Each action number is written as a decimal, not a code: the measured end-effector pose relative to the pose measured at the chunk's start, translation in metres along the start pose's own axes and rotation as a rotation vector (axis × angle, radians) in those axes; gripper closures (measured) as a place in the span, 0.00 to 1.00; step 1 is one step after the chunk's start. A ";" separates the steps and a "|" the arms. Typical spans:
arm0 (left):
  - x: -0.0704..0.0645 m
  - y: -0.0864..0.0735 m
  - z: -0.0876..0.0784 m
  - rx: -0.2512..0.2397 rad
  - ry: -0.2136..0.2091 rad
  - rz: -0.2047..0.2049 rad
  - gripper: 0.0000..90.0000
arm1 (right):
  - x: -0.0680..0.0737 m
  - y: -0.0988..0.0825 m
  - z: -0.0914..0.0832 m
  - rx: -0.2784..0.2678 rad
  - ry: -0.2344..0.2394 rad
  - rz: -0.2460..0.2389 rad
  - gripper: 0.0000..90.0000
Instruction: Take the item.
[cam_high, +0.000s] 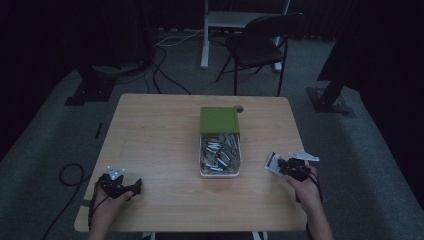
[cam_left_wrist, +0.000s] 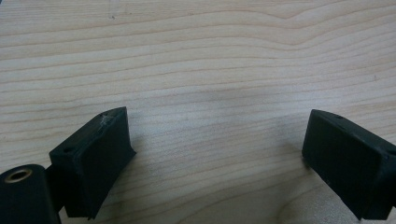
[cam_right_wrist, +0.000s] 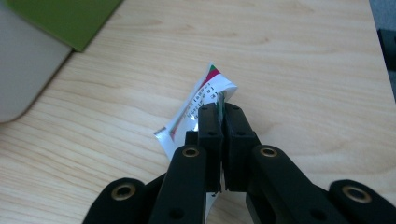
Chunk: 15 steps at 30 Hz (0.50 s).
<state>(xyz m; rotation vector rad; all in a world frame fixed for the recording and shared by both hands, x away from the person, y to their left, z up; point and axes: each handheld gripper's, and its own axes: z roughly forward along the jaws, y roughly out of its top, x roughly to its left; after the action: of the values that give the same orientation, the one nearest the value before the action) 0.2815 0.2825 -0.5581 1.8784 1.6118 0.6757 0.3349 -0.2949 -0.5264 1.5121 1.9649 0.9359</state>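
- Our right gripper (cam_right_wrist: 223, 122) has its jaws pressed together on a small silver sachet (cam_right_wrist: 201, 105), which shows green and red marks and lines of print
- In the right gripper view the sachet sticks out ahead of and to the left of the jaws, its edge pinched between the pads, just above the wooden table (cam_right_wrist: 303, 60)
- In the high view the right gripper (cam_high: 286, 166) sits near the table's right edge, to the right of the white box (cam_high: 220, 172), with the sachet (cam_high: 272, 162) at its tip
- The box is full of more silver sachets and stands near the middle of the table (cam_high: 155, 135); its green lid (cam_high: 219, 120) lies across its far end
- Our left gripper (cam_left_wrist: 217, 154) has its jaws wide apart with nothing between them, bare wood showing in the gap
- In the high view the left gripper (cam_high: 125, 187) is low over the near left corner, well apart from the box
- A dark folding chair (cam_high: 257, 42) stands on the floor beyond the table
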 end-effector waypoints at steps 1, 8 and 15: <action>0.000 0.000 0.000 0.000 0.000 0.000 0.10 | -0.002 -0.001 0.001 0.005 -0.002 0.005 0.97; 0.000 0.000 0.000 0.000 0.000 0.000 0.10 | -0.011 -0.011 0.007 0.041 -0.017 0.023 0.96; 0.000 0.000 0.000 0.000 0.000 0.000 0.10 | -0.018 -0.015 0.011 0.076 -0.011 0.040 0.87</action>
<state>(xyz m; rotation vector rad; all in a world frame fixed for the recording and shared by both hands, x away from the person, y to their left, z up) 0.2815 0.2826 -0.5581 1.8779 1.6116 0.6758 0.3380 -0.3124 -0.5457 1.5999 1.9904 0.8766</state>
